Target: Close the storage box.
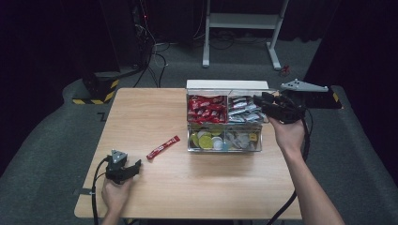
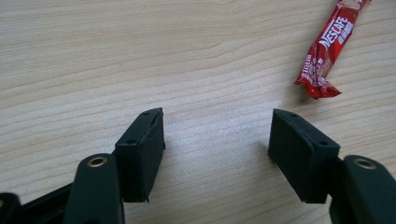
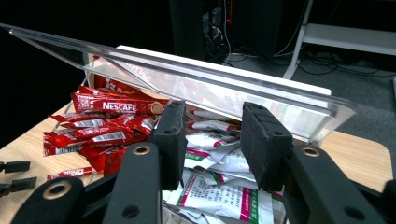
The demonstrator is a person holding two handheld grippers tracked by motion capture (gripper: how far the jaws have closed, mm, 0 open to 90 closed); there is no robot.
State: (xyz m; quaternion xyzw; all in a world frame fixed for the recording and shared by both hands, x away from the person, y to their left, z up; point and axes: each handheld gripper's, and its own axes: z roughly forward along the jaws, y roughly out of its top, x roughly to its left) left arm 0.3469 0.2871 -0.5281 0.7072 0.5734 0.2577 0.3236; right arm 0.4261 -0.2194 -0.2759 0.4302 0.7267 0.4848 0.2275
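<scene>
A red Nescafe stick [image 1: 163,147] lies alone on the wooden table [image 1: 141,117], left of a clear compartment box [image 1: 224,146]. My left gripper [image 1: 136,166] rests low near the table's front left, open and empty, over bare wood [image 2: 219,140]. The stick [image 2: 327,56] is ahead of it to the right, apart from the jaws. My right gripper [image 1: 257,101] is held at the box's right side and points across it. Its jaws [image 3: 212,140] stand open with nothing pressed between them. The raised clear lid [image 3: 210,91] slants just beyond its fingertips; contact is unclear.
The box holds red sachets [image 3: 100,123] at back left, white sachets [image 3: 219,186] at back right, and round capsules [image 1: 205,139] in front. Beyond the table stand a white desk frame [image 1: 241,21] and a black-and-yellow striped base [image 1: 96,93] on the floor.
</scene>
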